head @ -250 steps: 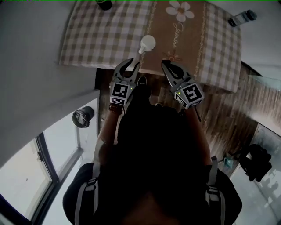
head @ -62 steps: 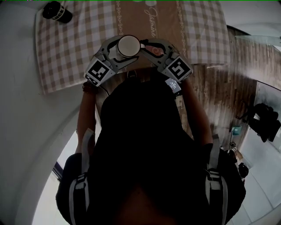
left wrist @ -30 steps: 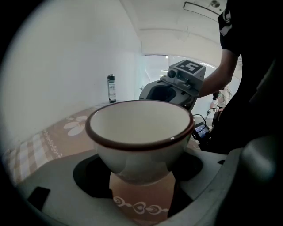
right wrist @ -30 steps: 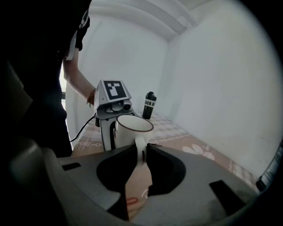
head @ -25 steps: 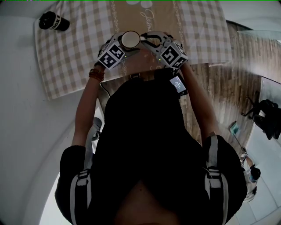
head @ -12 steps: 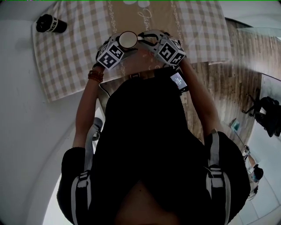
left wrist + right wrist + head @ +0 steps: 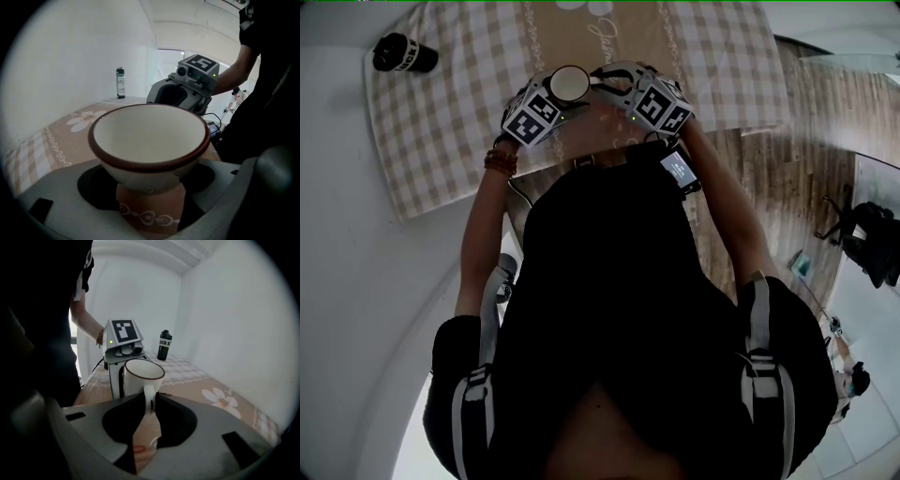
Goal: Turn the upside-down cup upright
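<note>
The cup [image 7: 569,82] sits mouth up near the top centre of the head view, held between the two grippers above the cloth-covered counter [image 7: 450,112]. Its rim is brown and its inside is white.

The left gripper [image 7: 150,168] comes in from the lower left of that view. Its fingers [image 7: 56,187] are spread wide and clamped on the lower body of the cup, one on each side. In the left gripper view the cup fills the middle of the frame, open end toward the camera.

The right gripper [image 7: 150,397] comes in from the lower right. Its fingers [image 7: 187,413] are nearly together and pinch the cup's handle [image 7: 149,401], which stands upright in the narrow gap between them. In the right gripper view the cup's body is just beyond the fingertips, with the left gripper's marker cube [image 7: 124,333] behind and above it.

A brown runner [image 7: 70,140] with a white flower print [image 7: 84,119] lies under the cup, down the middle of the checked cloth.

A black bottle [image 7: 398,53] lies at the upper left of the head view, well apart from the cup. A second, slimmer bottle [image 7: 120,83] stands upright at the far edge of the counter in the left gripper view.

The person's dark top [image 7: 609,309] fills the lower half of the head view
</note>
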